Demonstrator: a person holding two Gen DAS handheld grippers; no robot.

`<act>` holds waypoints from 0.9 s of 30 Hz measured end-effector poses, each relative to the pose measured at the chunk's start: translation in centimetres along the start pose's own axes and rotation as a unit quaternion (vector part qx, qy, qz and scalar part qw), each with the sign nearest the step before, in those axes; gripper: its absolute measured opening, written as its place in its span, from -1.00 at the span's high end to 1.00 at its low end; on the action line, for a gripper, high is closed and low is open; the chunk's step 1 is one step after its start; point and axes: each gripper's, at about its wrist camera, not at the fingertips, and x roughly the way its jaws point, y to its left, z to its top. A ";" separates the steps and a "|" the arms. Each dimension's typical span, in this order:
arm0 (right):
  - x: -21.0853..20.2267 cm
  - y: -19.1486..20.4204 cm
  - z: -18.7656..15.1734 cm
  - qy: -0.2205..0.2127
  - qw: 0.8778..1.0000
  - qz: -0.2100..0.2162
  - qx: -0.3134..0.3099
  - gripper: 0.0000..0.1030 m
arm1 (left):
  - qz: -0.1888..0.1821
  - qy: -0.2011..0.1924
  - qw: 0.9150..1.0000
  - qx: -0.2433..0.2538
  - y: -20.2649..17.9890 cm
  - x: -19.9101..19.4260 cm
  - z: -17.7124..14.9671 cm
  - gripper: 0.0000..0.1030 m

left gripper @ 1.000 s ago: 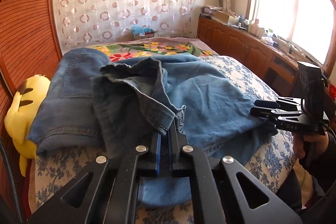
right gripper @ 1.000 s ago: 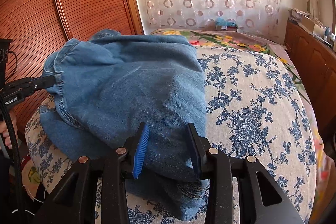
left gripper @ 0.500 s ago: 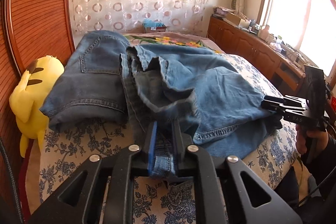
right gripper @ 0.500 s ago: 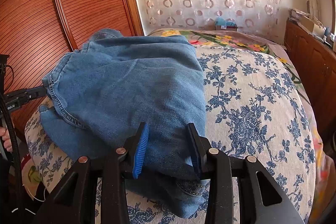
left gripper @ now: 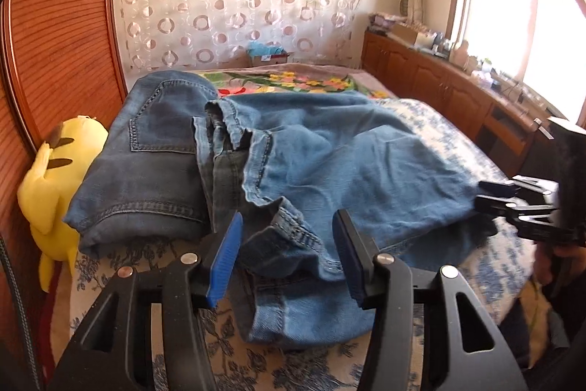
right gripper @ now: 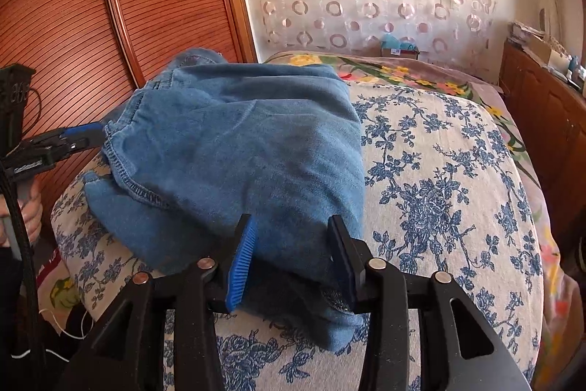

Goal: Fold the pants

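Released from the left tongs, whose jaws had just been opening, the pants lay folded on the bed; the right tongs had widened slightly, straddling a corner unpinched; only tidying seemingly remained.

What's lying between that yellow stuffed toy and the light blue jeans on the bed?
A second, darker pair of jeans, folded, lies between the yellow stuffed toy and the light blue jeans. The left wrist view shows it.

Matt denim pants, ribbed glossy wooden wardrobe
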 end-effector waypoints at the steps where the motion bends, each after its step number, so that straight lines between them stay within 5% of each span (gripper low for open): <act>1: -0.1 0.0 0.0 0.001 1.000 -0.002 -0.003 0.13 | 0.002 0.002 1.000 0.001 0.1 0.2 -0.1 -0.01; 6: -0.5 -0.1 -0.5 0.004 1.000 -0.014 -0.013 0.05 | 0.012 0.005 1.000 0.004 0.5 1.2 -0.4 0.00; 13: -0.6 0.0 -1.4 0.023 0.999 -0.037 -0.032 0.03 | 0.003 0.012 1.000 0.006 0.9 1.6 -0.7 0.66; 17: -0.6 -0.1 -1.3 0.024 0.999 -0.032 -0.026 0.04 | -0.007 0.006 1.000 0.006 0.9 0.6 -0.6 0.82; 22: -1.7 -0.3 -0.7 0.008 1.000 -0.022 -0.021 0.79 | -0.022 -0.008 1.000 0.005 0.8 -1.4 -0.2 0.83; 27: -3.5 -0.6 -0.7 -0.006 1.000 -0.018 -0.019 0.85 | -0.033 -0.021 0.999 0.002 0.5 -3.8 -0.1 0.83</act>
